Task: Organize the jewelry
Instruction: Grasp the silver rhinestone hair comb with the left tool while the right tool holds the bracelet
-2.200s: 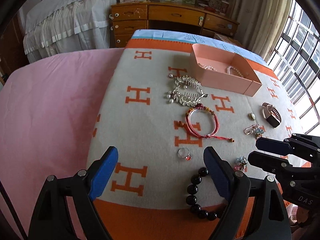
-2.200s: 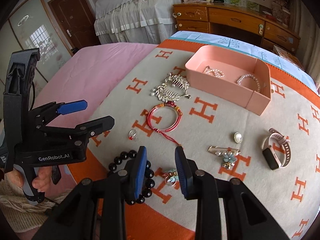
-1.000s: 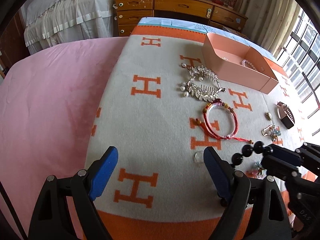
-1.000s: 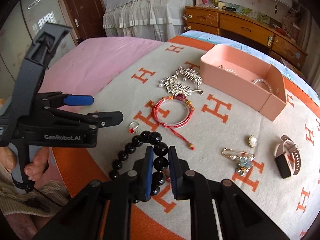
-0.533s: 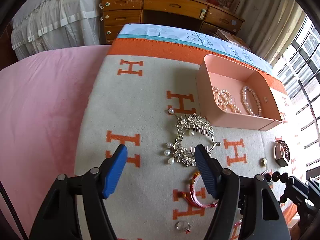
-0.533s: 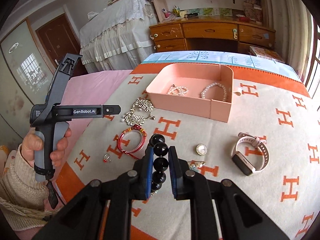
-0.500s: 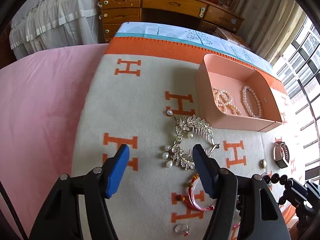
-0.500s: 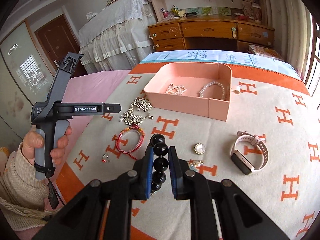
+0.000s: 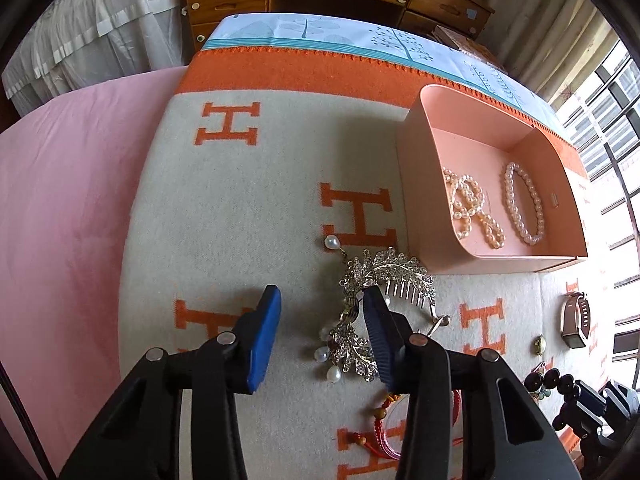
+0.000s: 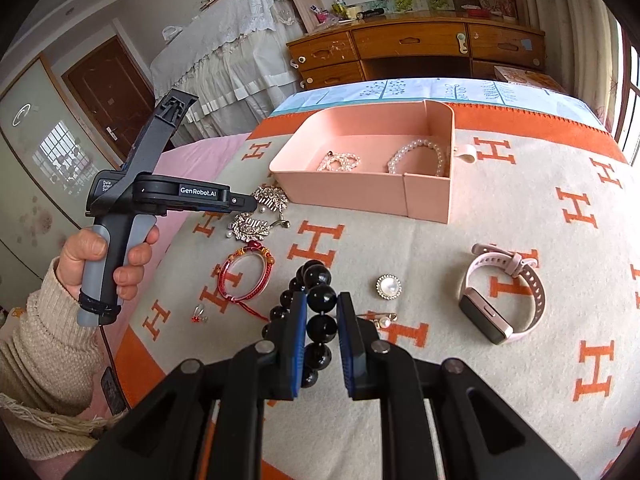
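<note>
Right gripper [image 10: 322, 320]: blue-padded jaws drawn in narrow, clamped on a bracelet of large glossy black beads [image 10: 318, 300]. The strand runs lengthwise between the pads; its loop rises past the fingertips and curls left, held above the cream blanket with orange H letters [image 10: 520, 360].

Left gripper [image 9: 320, 332]: jaws parted to a moderate gap, holding nothing. It hangs over a silver leaf-shaped rhinestone hair comb with drop pearls [image 9: 384, 276]; the right pad overlaps the comb in the left wrist view, contact cannot be told. The body reads "GenRobot.AI" in white in the right wrist view; smaller print behind it is illegible.

The comb's long axis runs away from the left gripper, with its teeth pointing toward the camera.

Near the comb lies a red cord bracelet with gold beads [image 10: 244, 276], flat on the blanket. Further right, a round pearl brooch [image 10: 388, 287], then a pink smartwatch with a perforated strap [image 10: 502, 292], its strap curled in a loop.

Beyond, a salmon-pink rectangular plastic tray [image 10: 352, 196] holds two pearl bracelets [image 10: 418, 156], side by side. The tray's long axis runs left-right in the right wrist view.
</note>
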`<state>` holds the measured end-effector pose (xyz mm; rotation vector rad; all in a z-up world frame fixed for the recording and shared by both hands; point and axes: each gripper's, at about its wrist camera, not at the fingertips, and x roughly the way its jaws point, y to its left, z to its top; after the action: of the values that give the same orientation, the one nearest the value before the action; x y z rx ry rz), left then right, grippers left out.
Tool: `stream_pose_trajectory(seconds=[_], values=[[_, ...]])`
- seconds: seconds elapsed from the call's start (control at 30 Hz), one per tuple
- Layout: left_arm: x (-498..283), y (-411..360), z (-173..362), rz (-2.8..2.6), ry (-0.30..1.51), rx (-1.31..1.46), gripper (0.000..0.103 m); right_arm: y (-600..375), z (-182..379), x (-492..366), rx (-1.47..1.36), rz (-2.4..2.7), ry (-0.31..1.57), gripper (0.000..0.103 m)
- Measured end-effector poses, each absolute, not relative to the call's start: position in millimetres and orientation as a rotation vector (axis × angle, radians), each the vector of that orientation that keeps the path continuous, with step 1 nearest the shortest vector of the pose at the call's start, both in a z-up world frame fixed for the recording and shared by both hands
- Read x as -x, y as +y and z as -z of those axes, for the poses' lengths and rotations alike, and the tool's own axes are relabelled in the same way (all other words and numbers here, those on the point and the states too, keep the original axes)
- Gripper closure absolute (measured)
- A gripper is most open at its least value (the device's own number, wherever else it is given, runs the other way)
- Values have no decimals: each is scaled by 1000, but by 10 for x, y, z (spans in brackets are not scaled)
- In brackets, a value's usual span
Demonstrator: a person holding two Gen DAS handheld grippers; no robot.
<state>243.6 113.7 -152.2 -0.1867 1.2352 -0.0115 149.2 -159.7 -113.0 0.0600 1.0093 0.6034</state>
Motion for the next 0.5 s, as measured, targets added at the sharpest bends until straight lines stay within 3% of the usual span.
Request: stream_pose_trajectory(seconds=[0.33,0.5], values=[[-2527,972,1532,17,1293,94,62,-1598,1181,-1519,-68,-605,1029,88],[-2557,906,1534,26,1317,42,70,-1585,1192,-1518,-64,-608,1035,88]])
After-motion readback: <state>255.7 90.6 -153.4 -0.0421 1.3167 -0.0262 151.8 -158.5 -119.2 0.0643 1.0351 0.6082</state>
